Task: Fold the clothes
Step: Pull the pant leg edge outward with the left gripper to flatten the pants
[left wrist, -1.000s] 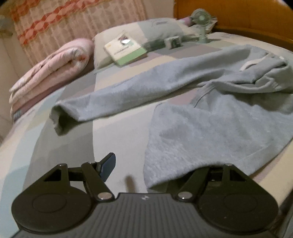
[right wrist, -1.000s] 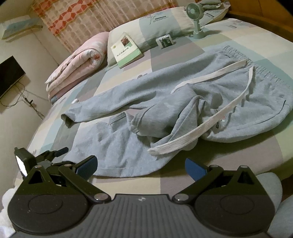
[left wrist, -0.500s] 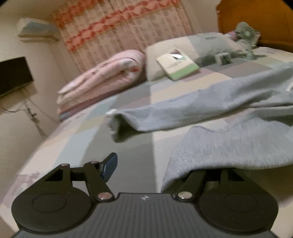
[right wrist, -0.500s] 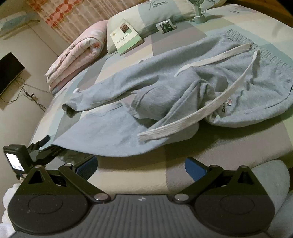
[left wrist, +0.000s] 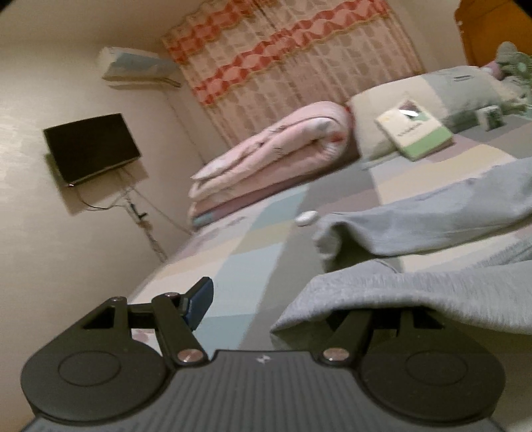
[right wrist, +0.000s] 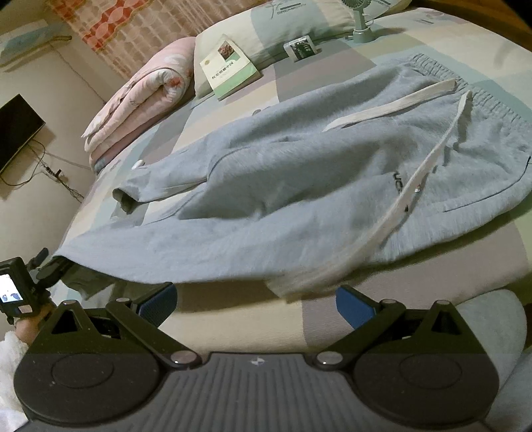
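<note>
A pair of grey sweatpants (right wrist: 299, 172) is spread across a bed (right wrist: 482, 50) covered in a pastel patchwork sheet. The elastic waistband lies toward the headboard side on the right, and two white drawstrings (right wrist: 392, 106) trail loosely over the fabric. One trouser leg reaches toward a rolled pink quilt (right wrist: 139, 99); the other leg runs to the near edge of the bed.

The left gripper (left wrist: 282, 309) is seen with one blue pad bare on the left, while the near leg's hem is draped over its other finger, hiding that side. The jaws stand well apart, so the cloth appears hooked over one finger, not pinched; a firm hold cannot be confirmed. In the right wrist view this leg is lifted off the mattress at its near left end.

The right gripper (right wrist: 256, 302) is spread wide and empty, hovering just short of the bed's near edge, with a drawstring end lying in front of it.

The sweatpants are judged to be soft, light fleece that will sag and slide. A hold at the hem corner or the thick waistband is likely to be most secure.

A book (right wrist: 229, 69), a small fan (right wrist: 359, 20) and a pillow (right wrist: 299, 16) lie beyond.
</note>
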### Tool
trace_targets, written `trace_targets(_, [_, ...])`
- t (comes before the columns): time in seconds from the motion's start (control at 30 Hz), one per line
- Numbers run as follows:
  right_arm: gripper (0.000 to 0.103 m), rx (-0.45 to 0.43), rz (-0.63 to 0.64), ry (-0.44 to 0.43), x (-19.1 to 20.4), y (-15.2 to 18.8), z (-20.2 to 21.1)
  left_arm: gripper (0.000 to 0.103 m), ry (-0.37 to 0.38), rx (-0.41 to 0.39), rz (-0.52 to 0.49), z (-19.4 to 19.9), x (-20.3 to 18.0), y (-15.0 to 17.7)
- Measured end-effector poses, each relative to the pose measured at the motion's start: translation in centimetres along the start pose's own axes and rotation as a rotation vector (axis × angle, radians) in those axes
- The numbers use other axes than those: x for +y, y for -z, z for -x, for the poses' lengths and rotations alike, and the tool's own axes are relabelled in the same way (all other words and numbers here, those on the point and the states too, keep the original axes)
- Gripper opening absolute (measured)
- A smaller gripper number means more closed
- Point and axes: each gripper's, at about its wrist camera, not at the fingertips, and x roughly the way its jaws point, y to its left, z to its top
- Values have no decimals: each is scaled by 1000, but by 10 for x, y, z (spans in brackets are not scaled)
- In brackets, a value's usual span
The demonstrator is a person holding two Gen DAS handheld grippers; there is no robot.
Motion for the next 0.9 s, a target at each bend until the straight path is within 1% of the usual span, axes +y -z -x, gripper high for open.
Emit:
trace_targets(0.1, [103,3,-4,3,-1,0,-1,69,-25,-3,-7,-7,6,1])
trace_targets(0.17, [103,8,-5,4,-1,1,-3,70,-9,25,-25,-12,7,6])
trace_targets(0.3, [103,14,-11,6,-3,0,-5,71,65,142,-120,-24,4,26])
trace_targets(0.37, [103,15,-17,9,-5,-2,-5,71,62,191,-161,-27,7,39])
trace_targets(0.43, [103,15,-27,9,-9,-3,-6,71,54,251,-168,-31,16,50])
trace_targets(0.53, [103,13,-36,8,-14,-6,-8,72,61,346,-145,-38,34,62])
trace_targets(0.63, [103,11,-41,10,-19,-8,-9,72,84,373,-95,-37,45,58])
trace_targets(0.67, [103,10,-45,10,-21,-8,-9,72,84,371,-107,-36,45,56])
trace_targets(0.73, [103,10,-55,8,-24,-9,-9,76,87,375,-164,-36,44,52])
trace_targets(0.83, [103,7,-70,4,-30,-10,-10,76,118,403,-281,-39,40,58])
trace_targets(0.9, [103,2,-82,-1,-34,-12,-11,77,129,414,-314,-38,41,65])
